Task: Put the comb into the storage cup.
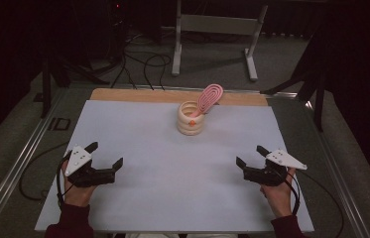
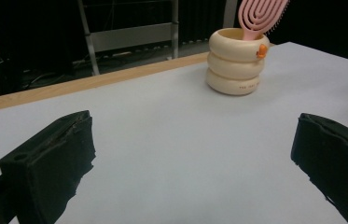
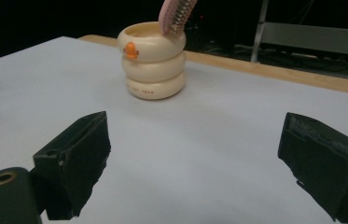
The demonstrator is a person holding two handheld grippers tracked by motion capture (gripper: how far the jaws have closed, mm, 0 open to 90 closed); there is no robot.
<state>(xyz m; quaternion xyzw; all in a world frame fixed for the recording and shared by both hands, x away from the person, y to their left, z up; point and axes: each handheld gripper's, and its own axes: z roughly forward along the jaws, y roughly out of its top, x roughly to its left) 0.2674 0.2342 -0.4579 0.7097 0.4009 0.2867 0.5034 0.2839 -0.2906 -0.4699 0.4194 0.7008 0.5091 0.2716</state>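
A cream holder (image 1: pixel 191 119) made of stacked rings stands at the far middle of the white table top (image 1: pixel 172 168). A pink hairbrush (image 1: pixel 210 97) stands head-up in it, leaning right. The holder (image 2: pixel 237 61) with the brush (image 2: pixel 260 16) is far off in the left gripper view, and the holder (image 3: pixel 153 60) carries a small orange mark in the right gripper view, brush (image 3: pixel 176 15) above. My left gripper (image 1: pixel 105 154) rests near the front left, open and empty. My right gripper (image 1: pixel 252 154) is near the front right, also open and empty.
A strip of bare wood (image 1: pixel 138 95) runs along the table's far edge. Behind it stand a grey metal frame (image 1: pixel 215 37) and cables (image 1: pixel 143 69) on the floor. Dark stands flank the table at left and right.
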